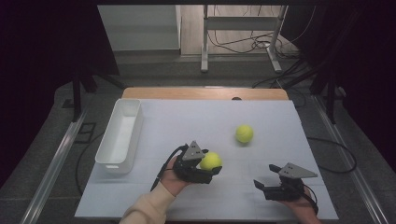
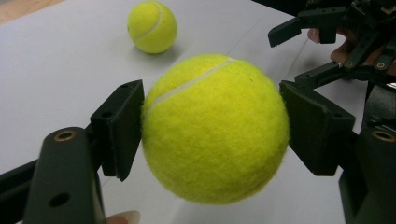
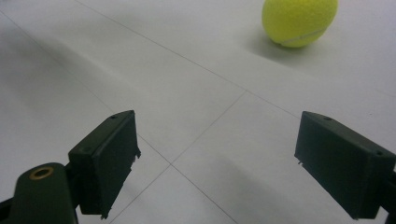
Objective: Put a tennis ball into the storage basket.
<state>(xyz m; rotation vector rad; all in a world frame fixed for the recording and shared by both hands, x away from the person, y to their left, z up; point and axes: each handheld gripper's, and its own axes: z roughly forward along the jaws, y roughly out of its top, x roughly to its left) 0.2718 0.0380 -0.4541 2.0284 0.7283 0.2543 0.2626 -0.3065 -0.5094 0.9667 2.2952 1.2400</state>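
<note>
My left gripper (image 1: 211, 167) is shut on a yellow tennis ball (image 1: 210, 160), held just above the white table near its front middle. In the left gripper view both black pads press on the sides of that ball (image 2: 215, 130), which hangs clear of the surface. A second tennis ball (image 1: 244, 133) lies on the table farther back and to the right; it is the ball (image 2: 152, 26) behind the held one and the ball (image 3: 299, 21) at the top right of the right gripper view. My right gripper (image 1: 260, 186) rests low at the front right, open, with bare table between its pads (image 3: 105, 161).
A long white bin (image 1: 119, 134) stands along the table's left side and looks empty. The white table top (image 1: 187, 116) ends at a wooden strip at the back. In the left gripper view the right gripper (image 2: 336, 42) sits close at the upper right.
</note>
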